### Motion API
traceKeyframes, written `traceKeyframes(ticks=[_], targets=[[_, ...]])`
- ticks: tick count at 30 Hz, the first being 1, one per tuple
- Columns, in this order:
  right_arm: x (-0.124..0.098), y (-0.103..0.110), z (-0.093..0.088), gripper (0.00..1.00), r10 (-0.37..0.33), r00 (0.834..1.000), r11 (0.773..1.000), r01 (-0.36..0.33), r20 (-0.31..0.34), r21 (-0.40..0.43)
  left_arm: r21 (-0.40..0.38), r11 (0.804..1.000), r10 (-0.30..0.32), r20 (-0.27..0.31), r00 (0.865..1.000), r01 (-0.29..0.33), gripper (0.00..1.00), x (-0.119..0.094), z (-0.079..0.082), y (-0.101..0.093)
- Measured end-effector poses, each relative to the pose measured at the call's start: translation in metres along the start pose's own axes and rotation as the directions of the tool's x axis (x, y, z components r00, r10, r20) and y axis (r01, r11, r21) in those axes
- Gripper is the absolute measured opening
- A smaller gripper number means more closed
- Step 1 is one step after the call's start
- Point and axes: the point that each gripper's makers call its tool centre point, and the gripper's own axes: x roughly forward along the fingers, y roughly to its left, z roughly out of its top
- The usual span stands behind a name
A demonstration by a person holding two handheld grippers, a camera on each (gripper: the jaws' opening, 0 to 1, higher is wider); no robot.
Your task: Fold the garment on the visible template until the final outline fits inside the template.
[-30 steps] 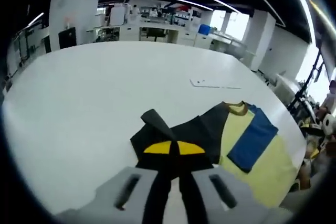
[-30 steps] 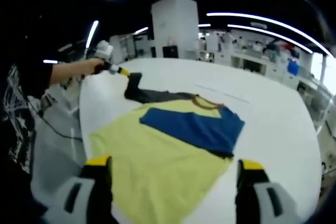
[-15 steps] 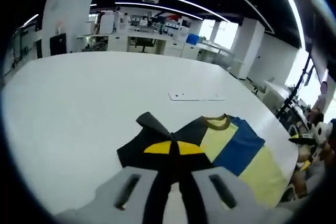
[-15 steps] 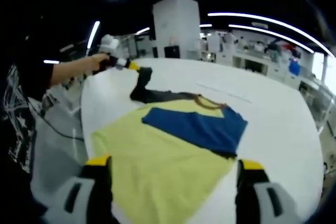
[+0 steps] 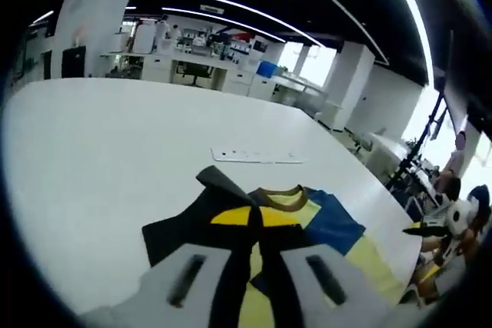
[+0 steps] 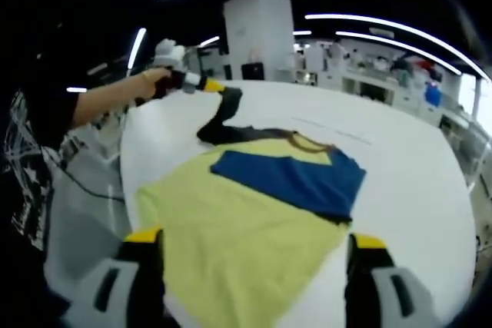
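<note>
Since a second ago, lifted higher and pulled over toward the middle: the dark sleeve (image 6: 217, 117), pinched tight in the closed left gripper (image 6: 206, 85). Right gripper (image 6: 250, 266) wide open, holding nothing, hanging over the near yellow part of the shirt (image 6: 238, 220). Shirt spread flat on the white table (image 6: 415, 182). Could slip out if pulled too fast, or bunch up crooked. No boxes or bins to see

Left hand-held gripper (image 5: 255, 217) clamped and raised, right hand-held gripper (image 6: 250, 255) spread
</note>
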Motion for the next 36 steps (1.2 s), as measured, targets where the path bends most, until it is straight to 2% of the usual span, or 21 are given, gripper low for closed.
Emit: traceKeyframes(ticks=[12,22,32,34,35,36], targets=[[0.001,-0.002,-0.004,0.99,-0.004,1.0,1.0,0.004,-0.005,0.013,-0.034,0.993,-0.112,0.049,0.993,0.113,0.0,0.026,0.003,-0.048],[0.0,-0.004,-0.007,0.99,-0.011,1.0,1.0,0.012,-0.015,0.026,-0.065,0.981,-0.181,0.056,0.982,0.185,0.0,0.044,-0.006,-0.085],[-0.001,-0.005,-0.009,0.99,-0.019,1.0,0.999,0.019,-0.019,0.036,-0.106,0.966,-0.229,0.059,0.972,0.234,0.0,0.057,-0.018,-0.113],[-0.002,-0.007,-0.01,0.99,-0.024,0.999,0.999,0.025,-0.021,0.037,-0.123,0.961,-0.24,0.08,0.968,0.248,0.0,0.059,-0.02,-0.12],[-0.001,-0.008,-0.01,0.99,-0.028,0.999,0.999,0.028,-0.024,0.039,-0.137,0.955,-0.249,0.113,0.962,0.263,0.0,0.06,-0.019,-0.125],[-0.001,-0.009,-0.011,0.99,-0.029,0.999,0.999,0.03,-0.024,0.04,-0.139,0.953,-0.256,0.111,0.96,0.27,0.0,0.062,-0.022,-0.128]])
